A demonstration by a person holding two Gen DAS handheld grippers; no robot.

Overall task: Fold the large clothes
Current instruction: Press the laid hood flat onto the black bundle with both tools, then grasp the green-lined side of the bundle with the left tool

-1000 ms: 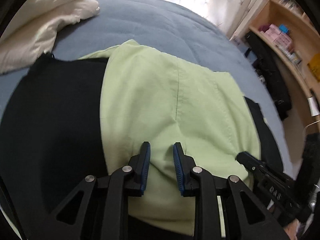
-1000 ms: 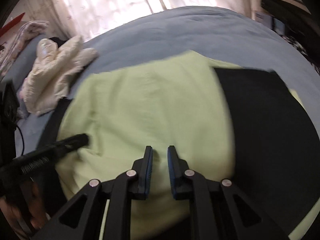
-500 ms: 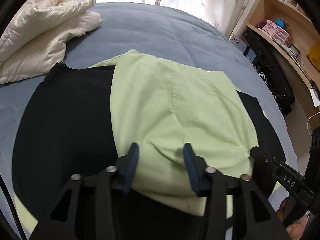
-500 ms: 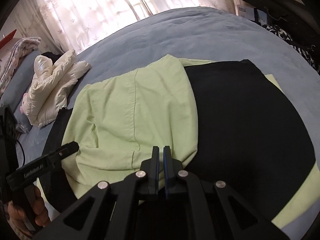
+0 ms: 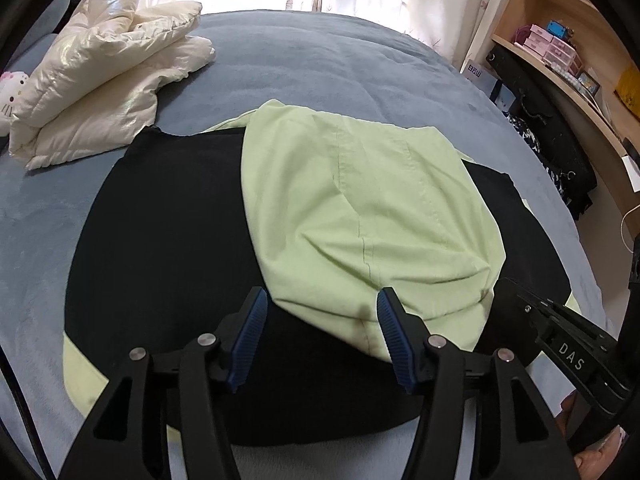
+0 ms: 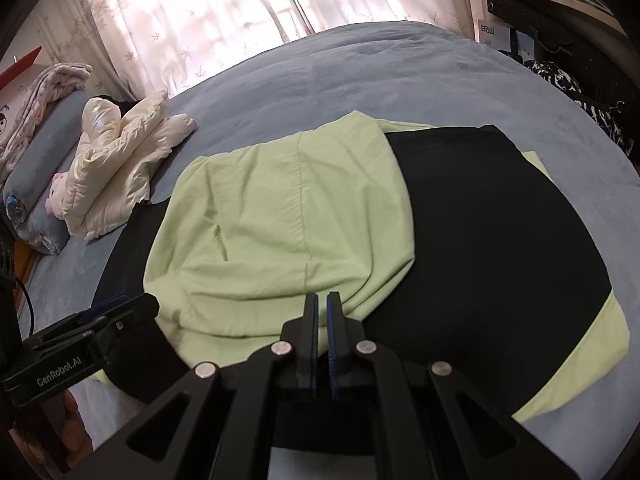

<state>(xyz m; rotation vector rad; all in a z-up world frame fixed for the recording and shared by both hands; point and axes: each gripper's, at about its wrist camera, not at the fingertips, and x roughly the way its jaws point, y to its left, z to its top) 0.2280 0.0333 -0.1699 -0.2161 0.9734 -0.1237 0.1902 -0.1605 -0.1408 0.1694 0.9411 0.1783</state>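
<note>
A large garment lies on the blue bed: a black layer (image 5: 168,240) (image 6: 488,232) with a light green part (image 5: 360,208) (image 6: 280,216) folded over its middle. Green edges show under the black at the near corners (image 5: 80,376) (image 6: 580,356). My left gripper (image 5: 320,320) is open, above the near edge of the green fold, holding nothing. My right gripper (image 6: 322,312) is shut and empty, just above the green fold's near edge. Each gripper shows in the other's view (image 5: 560,344) (image 6: 88,340).
A cream puffy jacket (image 5: 104,88) (image 6: 120,168) lies folded at the far left of the bed (image 5: 320,64). Pillows and a blanket (image 6: 44,120) lie beyond it. Wooden shelves with boxes (image 5: 560,48) and dark bags (image 5: 552,132) stand to the right. Curtains (image 6: 200,20) hang behind.
My left gripper opened wide and drew back from the green fold. My right gripper closed and drew back too. The green part now lies flat on the black layer.
</note>
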